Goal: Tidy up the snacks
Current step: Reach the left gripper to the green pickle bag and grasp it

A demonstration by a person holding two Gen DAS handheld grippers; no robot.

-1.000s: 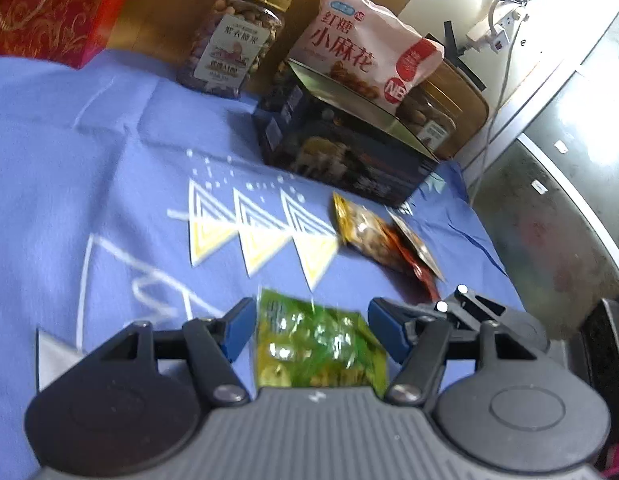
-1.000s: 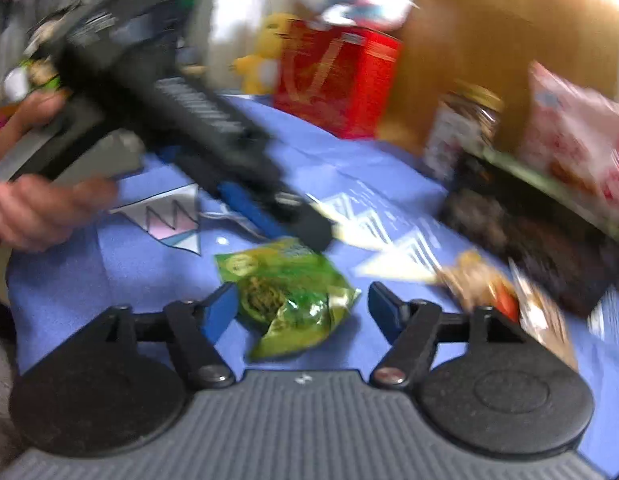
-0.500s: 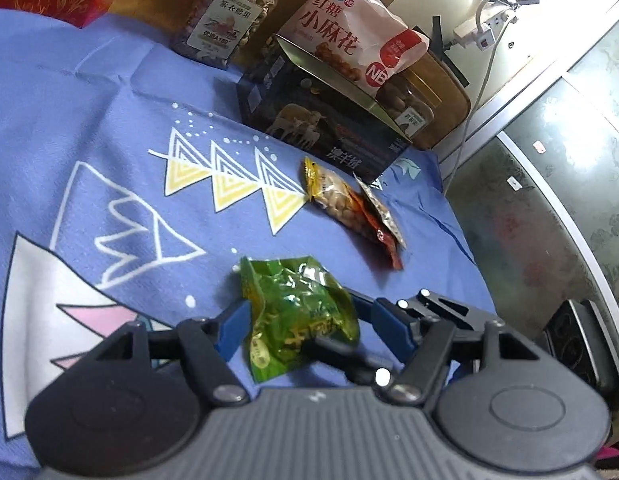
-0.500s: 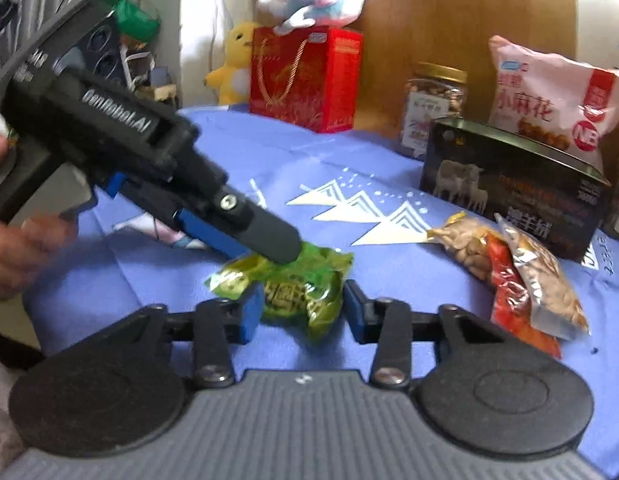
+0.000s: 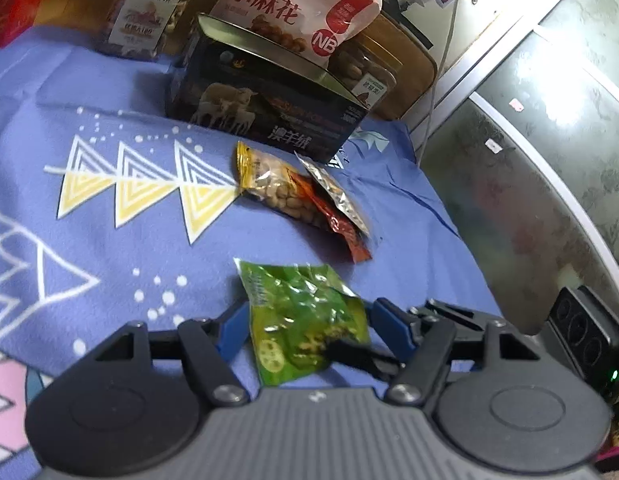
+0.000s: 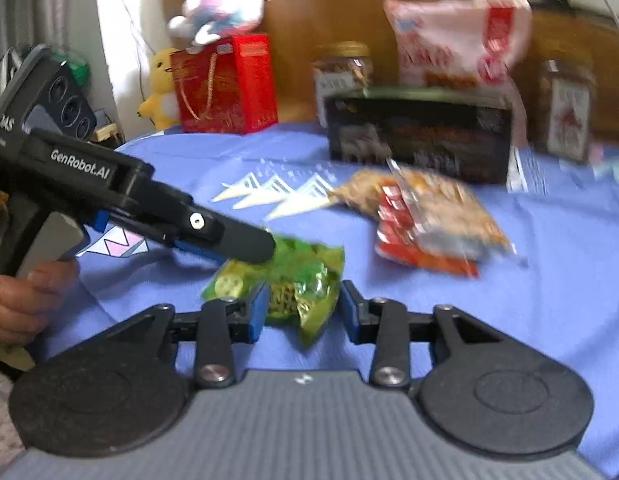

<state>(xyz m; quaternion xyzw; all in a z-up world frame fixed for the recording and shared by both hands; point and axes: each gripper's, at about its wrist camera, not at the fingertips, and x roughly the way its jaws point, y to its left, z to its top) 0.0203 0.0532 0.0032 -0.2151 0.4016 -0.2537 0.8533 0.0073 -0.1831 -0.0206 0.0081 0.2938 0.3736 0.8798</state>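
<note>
Your right tongs (image 6: pixel 301 306) have just been opening slightly around the green packet (image 6: pixel 297 280); left tongs (image 5: pixel 305 330) straddle it, wide. Two packets (image 5: pixel 297 196) and this one remain unsorted outside the box (image 5: pixel 265 108).

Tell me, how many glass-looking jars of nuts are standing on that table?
2. One jar stands behind the dark box's left end, beside the red gift bag; the other jar stands behind its right end. More could be hidden behind the box.

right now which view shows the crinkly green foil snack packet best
The left wrist view: the crinkly green foil snack packet is sharp and mostly face-up between the left gripper's fingers. The right wrist view shows the packet blurred, partly hidden by the left gripper's black finger.
</note>
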